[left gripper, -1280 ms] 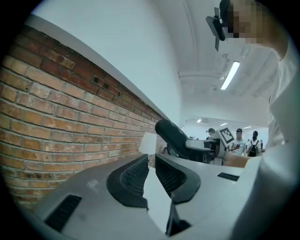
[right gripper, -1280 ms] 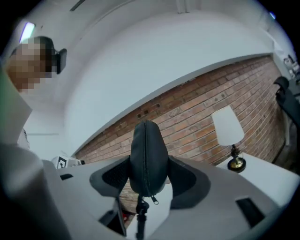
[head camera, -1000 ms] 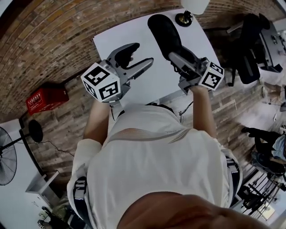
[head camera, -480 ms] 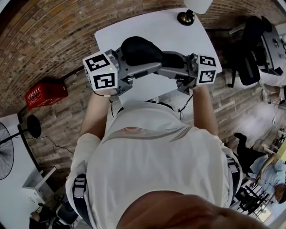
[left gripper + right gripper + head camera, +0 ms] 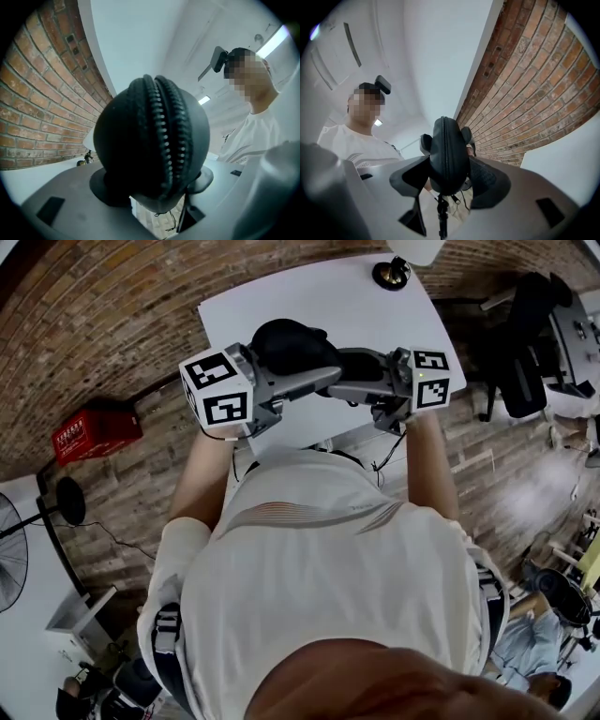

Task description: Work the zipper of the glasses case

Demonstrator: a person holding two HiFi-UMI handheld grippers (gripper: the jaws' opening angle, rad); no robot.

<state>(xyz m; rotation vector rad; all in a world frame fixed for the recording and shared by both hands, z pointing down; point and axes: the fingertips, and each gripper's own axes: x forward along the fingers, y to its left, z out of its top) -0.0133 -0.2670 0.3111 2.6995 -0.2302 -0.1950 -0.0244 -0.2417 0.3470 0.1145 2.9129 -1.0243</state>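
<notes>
- Black oval fabric glasses case (image 5: 291,343): held in the air over the white table (image 5: 281,296), at 12 o'clock from the person, its long axis running 9 to 3 o'clock.
- Right gripper (image 5: 449,178): clenched on the 3 o'clock end, with the seam a fine shut line facing its camera.
- Left gripper (image 5: 157,187): its jaws have just been closing, with the case's 9 o'clock end between them and both pads apparently resting on it.
- Zipper (image 5: 165,136): at the left end its two tooth rows stand slightly apart. No slider is seen there.
- Step, as judged: steady the case and find the slider. The right grasp should act as a fixed anchor. Any pull should run along the seam, never across it.
</notes>
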